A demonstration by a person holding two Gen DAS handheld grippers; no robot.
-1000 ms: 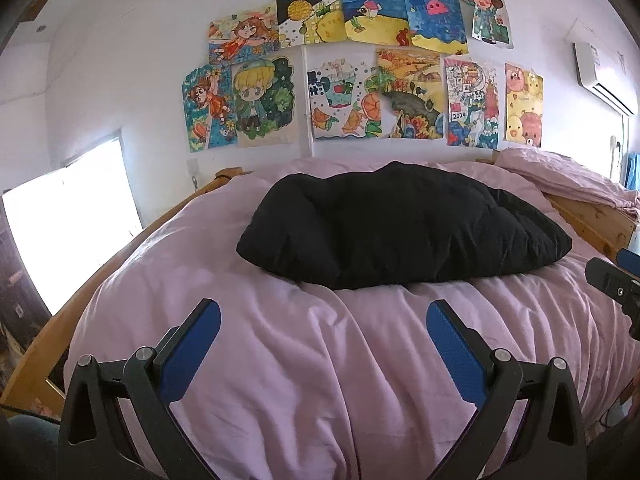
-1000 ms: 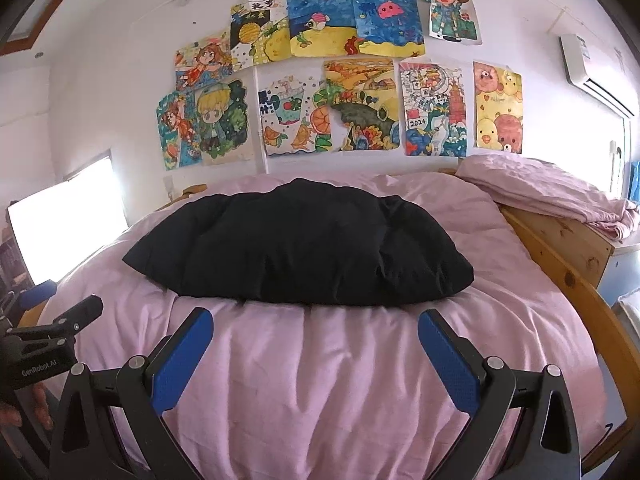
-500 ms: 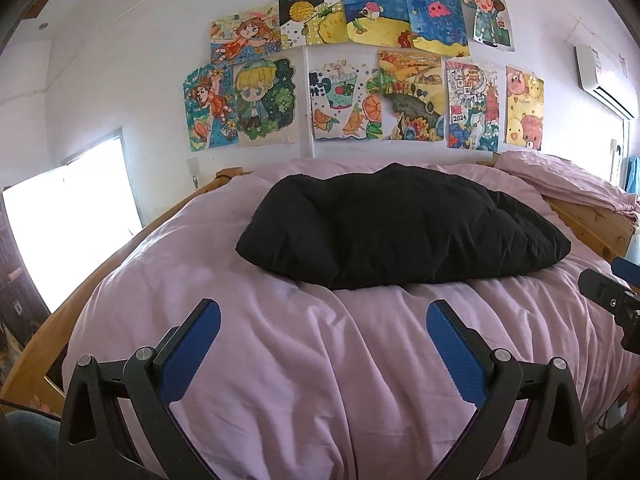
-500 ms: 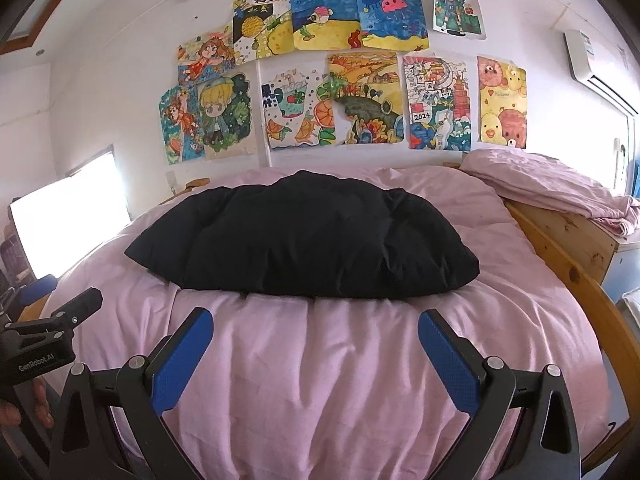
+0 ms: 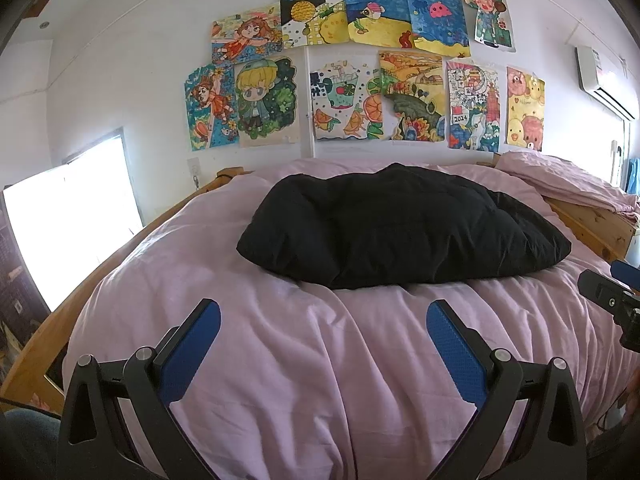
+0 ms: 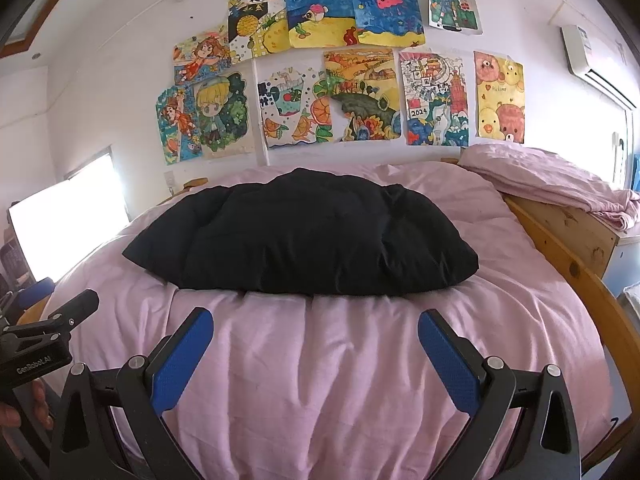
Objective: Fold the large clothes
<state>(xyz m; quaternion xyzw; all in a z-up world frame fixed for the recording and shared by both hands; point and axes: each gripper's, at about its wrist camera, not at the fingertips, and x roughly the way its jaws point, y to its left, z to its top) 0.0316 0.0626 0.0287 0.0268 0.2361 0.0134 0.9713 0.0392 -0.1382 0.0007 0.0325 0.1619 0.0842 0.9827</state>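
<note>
The black garment [image 5: 400, 228] is lying as a puffy, compact bundle on the pink bed cover [image 5: 320, 360], toward the wall end of the bed, and across the last second it is keeping its shape and its place while both cameras are tilting slightly, so the wall pictures are sitting a touch lower in view than before. That small shift is meaning little for the task: nothing is being gripped and the garment is lying undisturbed. The left tool [image 5: 323, 338] is hanging released over the cover on the near side of the garment, its blue pads spread wide with nothing between them, and the right tool [image 6: 316, 340] is doing the same, also well short of the garment's near edge. The bundle is looking already doubled over, though the dark cloth is hiding its seams and layers, so it may be a finished fold or a heap waiting to be spread. Beyond the garment the children's drawings [image 6: 340, 80] are covering the wall; to its right a folded pink blanket [image 6: 552, 188] is resting by the wooden bed frame [image 6: 568, 264]. Nothing is standing between the tools and the garment.
</note>
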